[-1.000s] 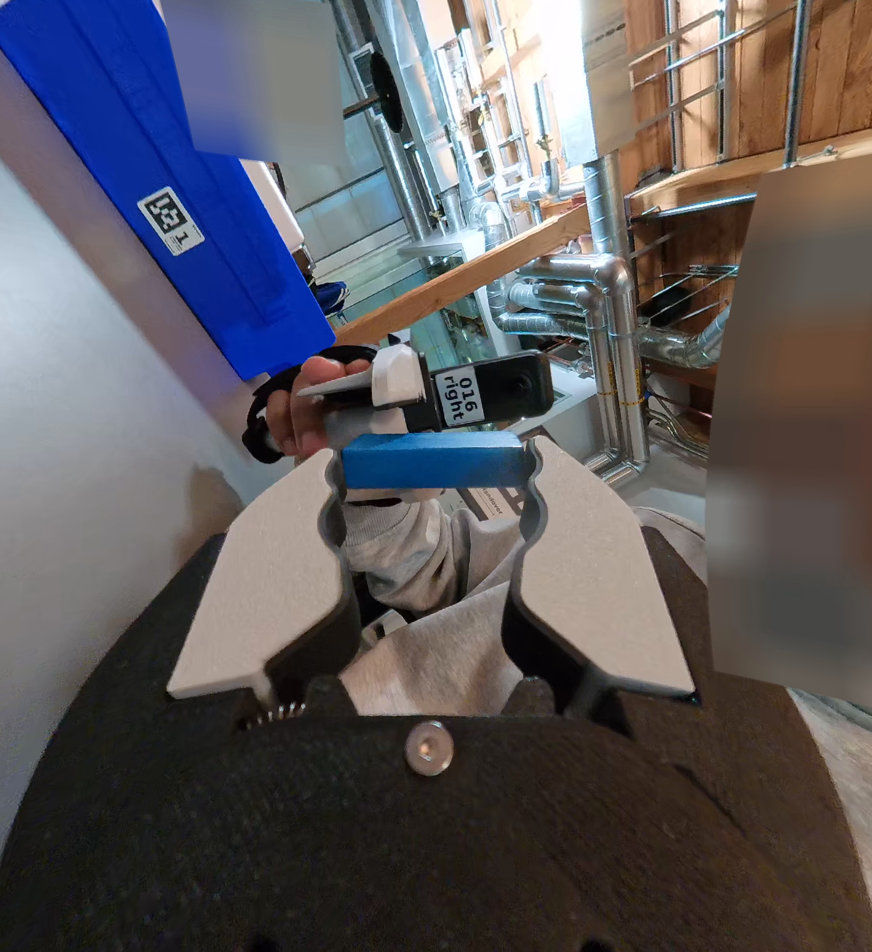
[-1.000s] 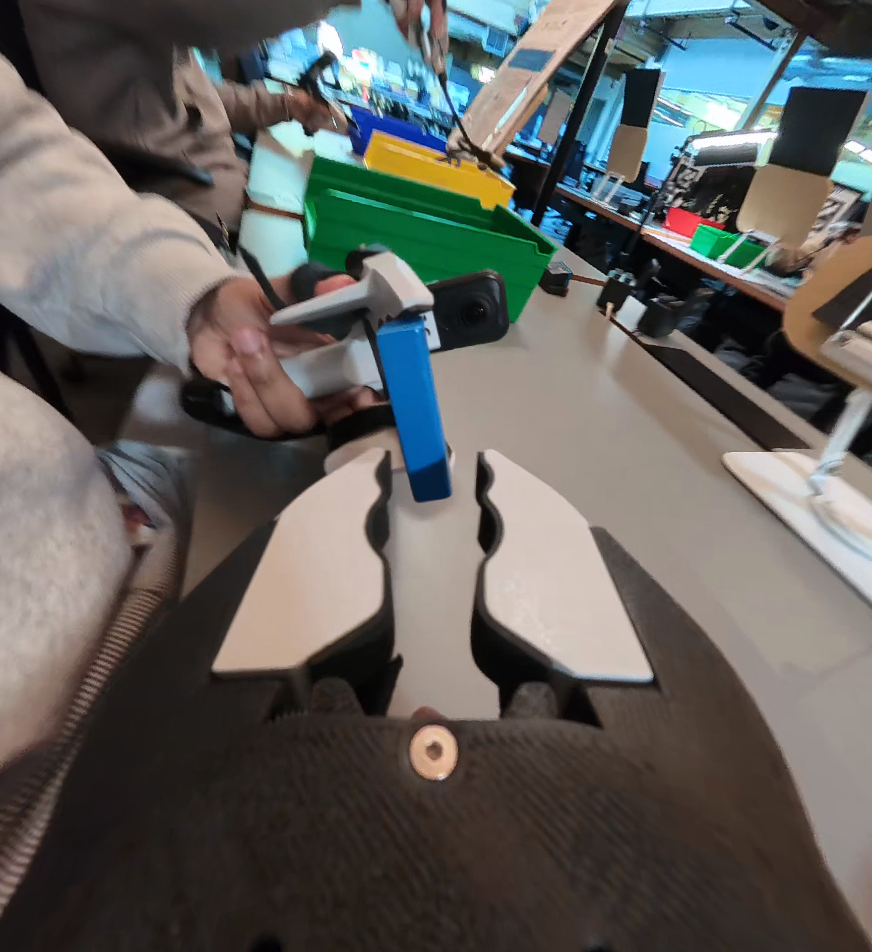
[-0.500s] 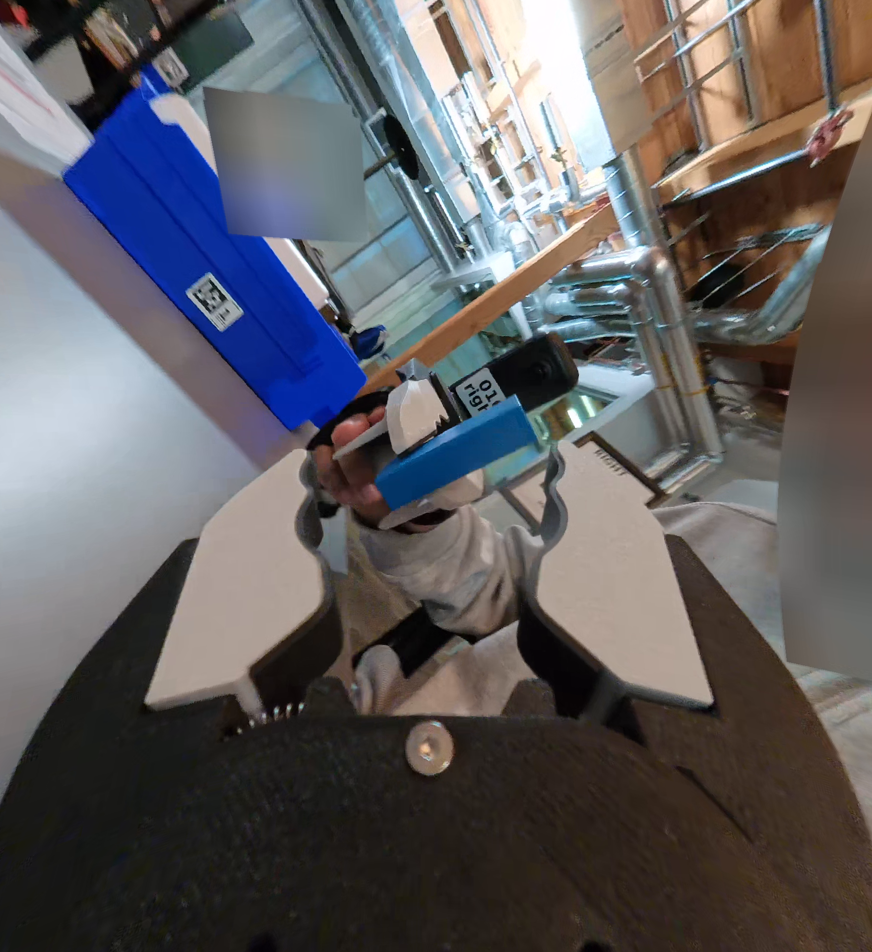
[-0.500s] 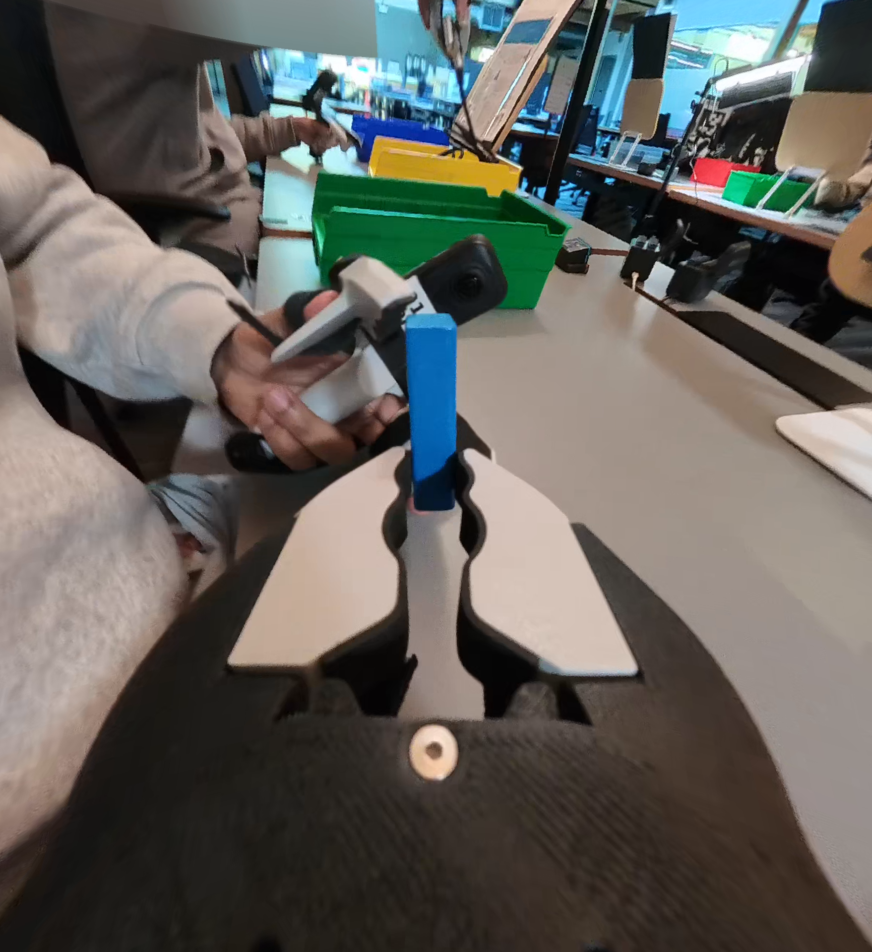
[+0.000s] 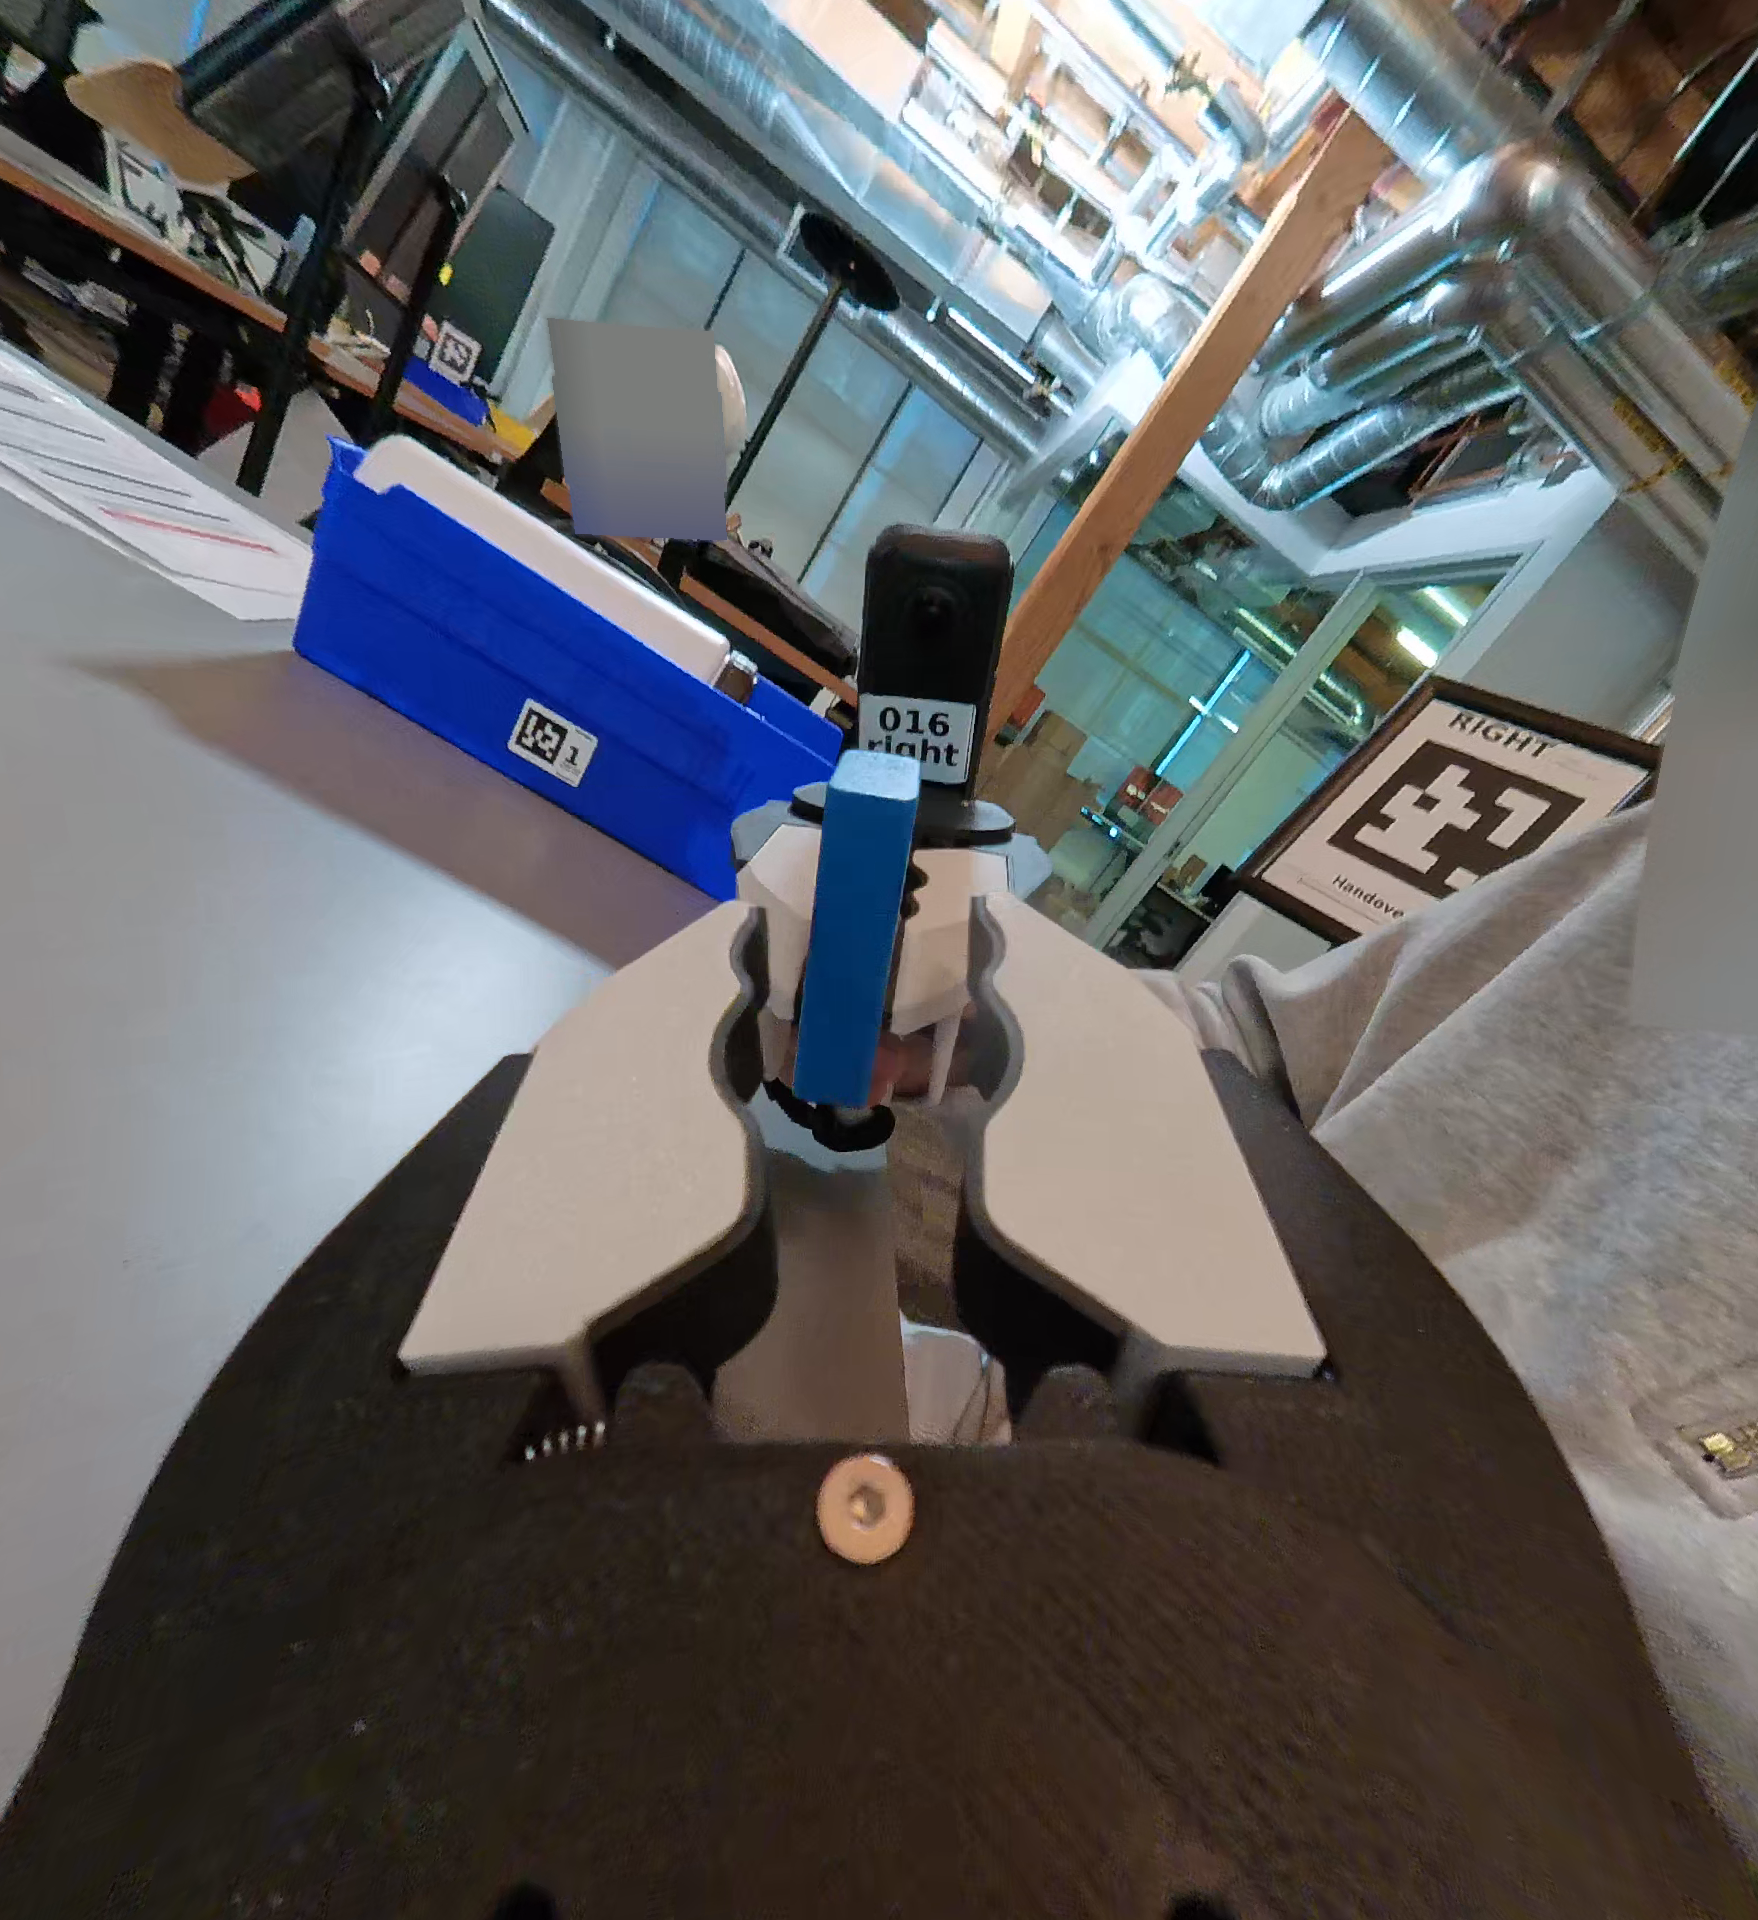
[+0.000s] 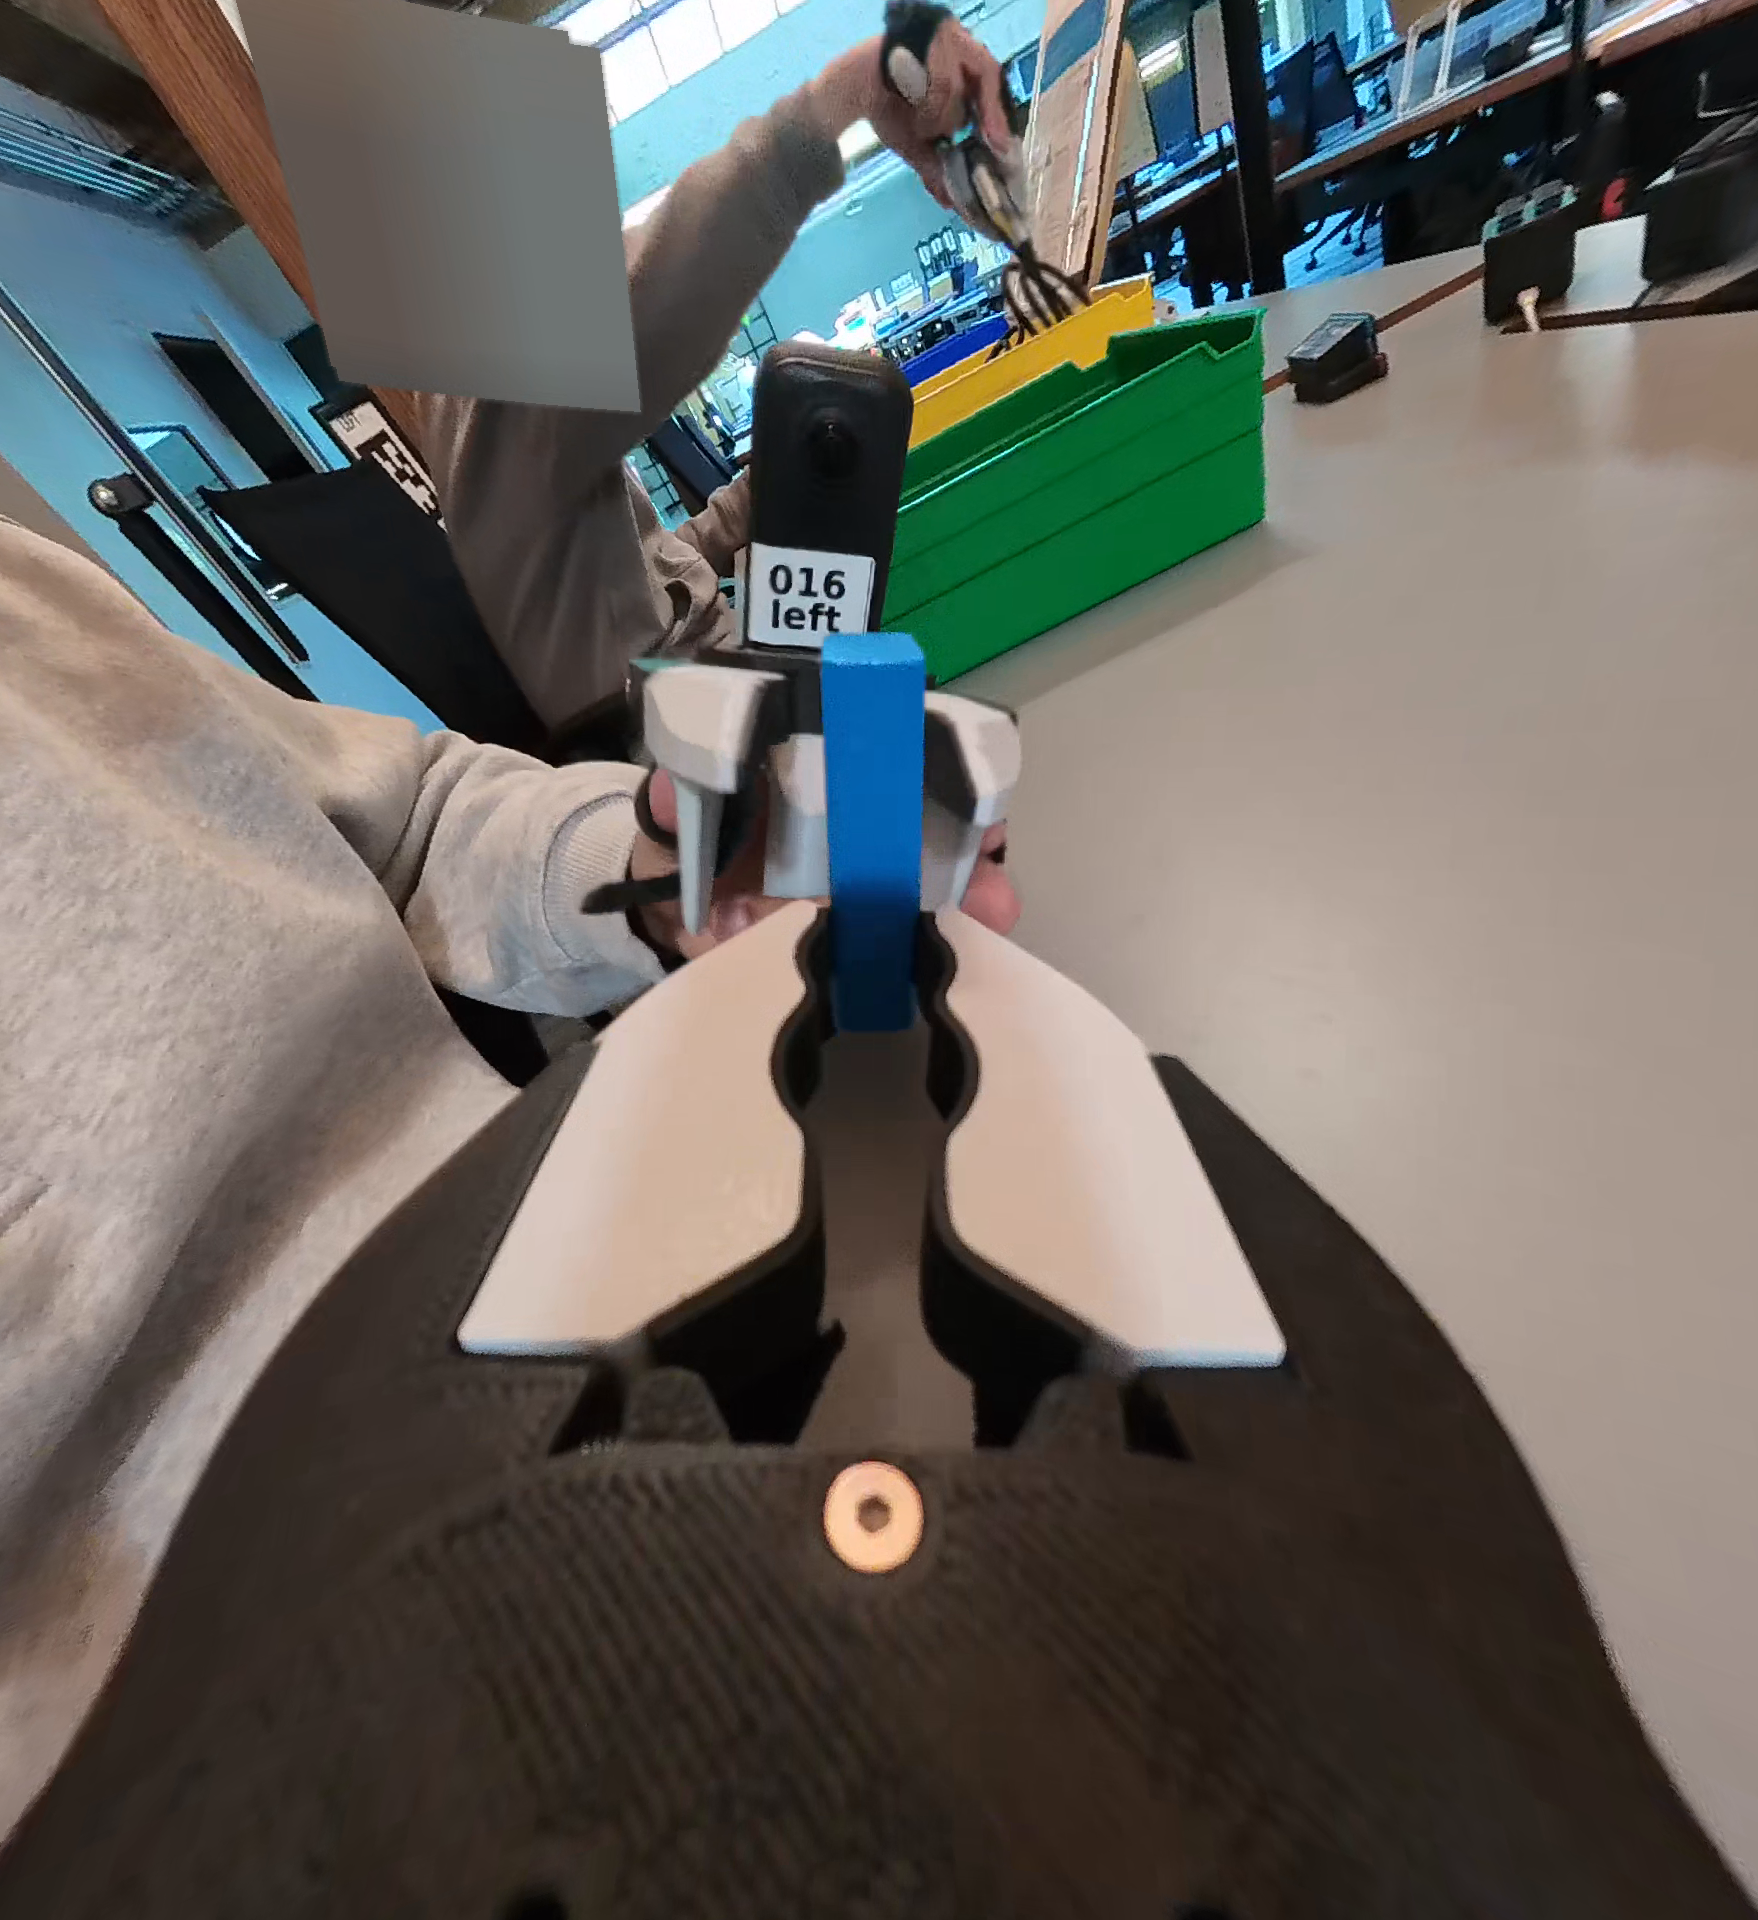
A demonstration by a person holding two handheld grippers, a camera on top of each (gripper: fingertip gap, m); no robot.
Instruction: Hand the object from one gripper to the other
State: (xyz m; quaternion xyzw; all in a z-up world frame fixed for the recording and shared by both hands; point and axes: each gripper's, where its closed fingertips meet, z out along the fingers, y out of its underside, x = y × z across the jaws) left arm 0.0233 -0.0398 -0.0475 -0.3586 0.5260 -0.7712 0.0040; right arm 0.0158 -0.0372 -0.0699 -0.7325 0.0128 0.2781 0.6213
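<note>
Now blue block [image 6: 870, 831] upright, long axis 12-to-6, lower end pinched in right gripper [image 6: 873, 971] jaws; left gripper [image 5: 859, 997] jaws spread wide, straddling block untouched, holding nothing.

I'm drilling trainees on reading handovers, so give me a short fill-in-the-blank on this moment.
The block clamped in the right gripper is coloured ___.
It stands ___, not lying flat.
The left gripper is ___, not shut.
In the right wrist view, the bin nearest behind the block is coloured ___.
Missing words: blue; upright; open; green.
</note>
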